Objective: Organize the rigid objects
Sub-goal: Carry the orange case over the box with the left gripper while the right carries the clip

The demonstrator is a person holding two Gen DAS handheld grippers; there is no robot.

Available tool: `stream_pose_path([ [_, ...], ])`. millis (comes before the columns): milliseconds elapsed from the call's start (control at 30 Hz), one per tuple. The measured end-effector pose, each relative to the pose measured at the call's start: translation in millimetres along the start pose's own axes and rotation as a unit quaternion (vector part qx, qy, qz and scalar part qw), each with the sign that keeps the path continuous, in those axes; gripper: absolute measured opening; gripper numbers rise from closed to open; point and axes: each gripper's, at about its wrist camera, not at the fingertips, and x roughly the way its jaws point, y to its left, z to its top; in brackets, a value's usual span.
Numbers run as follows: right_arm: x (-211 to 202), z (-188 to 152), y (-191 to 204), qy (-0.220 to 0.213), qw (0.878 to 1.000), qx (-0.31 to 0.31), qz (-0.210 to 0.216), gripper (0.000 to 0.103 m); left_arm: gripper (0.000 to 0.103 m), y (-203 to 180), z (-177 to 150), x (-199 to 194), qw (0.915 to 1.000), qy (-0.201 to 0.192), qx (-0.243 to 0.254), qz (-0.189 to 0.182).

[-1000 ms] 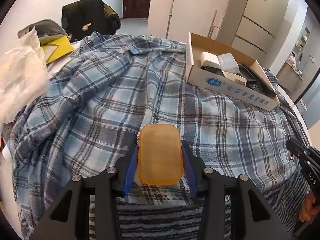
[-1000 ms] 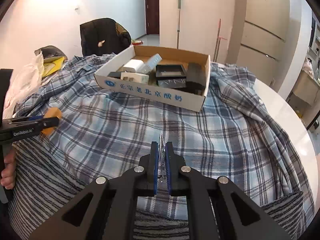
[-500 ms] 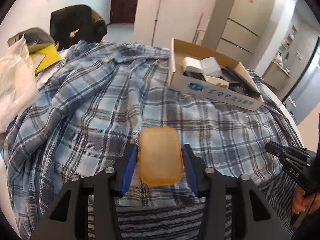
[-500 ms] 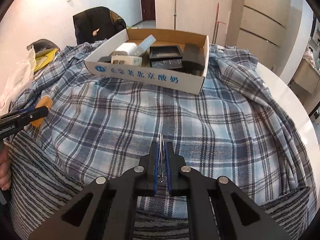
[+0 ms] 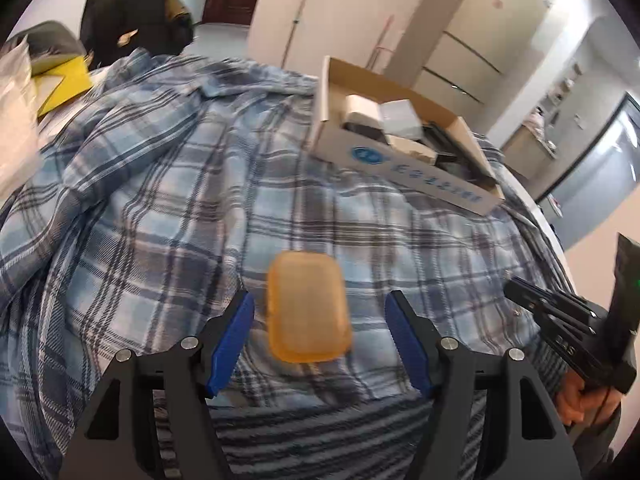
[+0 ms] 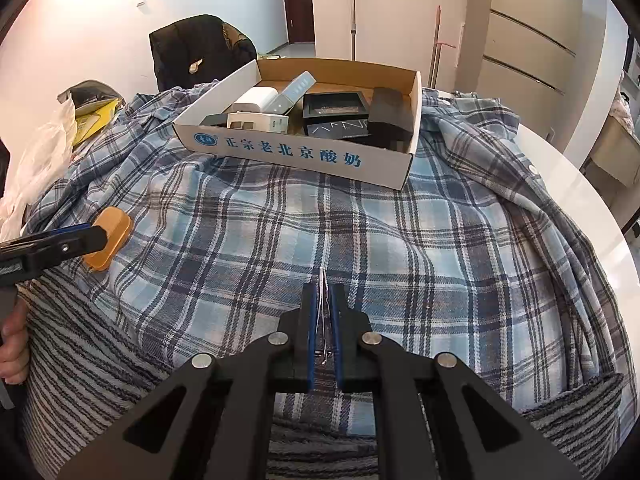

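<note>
Orange bar (image 5: pixel 307 307) lies freed between our left gripper's (image 5: pixel 319 334) just-opened jaws — our right gripper (image 6: pixel 323 322) pinches thin metal tweezers (image 6: pixel 323 300), box (image 6: pixel 296 152) at twelve o'clock.

We take the dark wooden door (image 6: pixel 298 0) at the far end as our landmark. White walls (image 6: pixel 100 20) run toward us on its left; just right of it stands a pale wall section (image 6: pixel 400 8) with a long mop handle (image 6: pixel 353 8) leaning against it. Further right we see tall cream cabinet fronts (image 6: pixel 532 40). Below the door, pale grey floor (image 5: pixel 224 38) shows. Left of the door and nearer to us, a chair draped with a black jacket (image 6: pixel 200 46) stands. Daylight falls bright and even.
</note>
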Motion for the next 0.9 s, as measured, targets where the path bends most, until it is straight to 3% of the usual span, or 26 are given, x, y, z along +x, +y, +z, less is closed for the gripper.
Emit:
stream_pose_path([
  [200, 1, 0, 1, 0.003, 1.000, -0.001, 0.000, 0.006, 0.069, -8, -2, 6, 0.9992, 0.001, 0.024, 0.032],
  [233, 2, 0, 1, 0.003, 1.000, 0.000, 0.000, 0.006, 0.064, -13, -3, 7, 0.9982, 0.002, 0.038, 0.047],
  [267, 2, 0, 1, 0.004, 1.000, 0.000, 0.001, 0.006, 0.051, -16, -3, 9, 0.9971, 0.005, 0.049, 0.058],
  [300, 2, 0, 1, 0.004, 1.000, 0.000, 0.000, 0.006, 0.048, -20, -4, 11, 0.9953, 0.007, 0.062, 0.074],
  [433, 1, 1, 1, 0.003, 1.000, -0.001, 0.002, 0.006, 0.048, -35, -7, 18, 0.9871, 0.009, 0.106, 0.120],
  [633, 1, 0, 1, 0.001, 1.000, 0.000, 0.001, 0.006, 0.045, -35, -7, 17, 0.9856, 0.000, 0.106, 0.131],
  [767, -6, 1, -1, -0.013, 1.000, 0.003, -0.002, 0.006, 0.045, -34, -6, -2, 0.9889, -0.039, 0.097, 0.105],
  [900, -32, 3, 4, -0.062, 0.998, -0.013, -0.008, 0.006, 0.045, -47, -10, -28, 0.9798, -0.098, 0.118, 0.128],
])
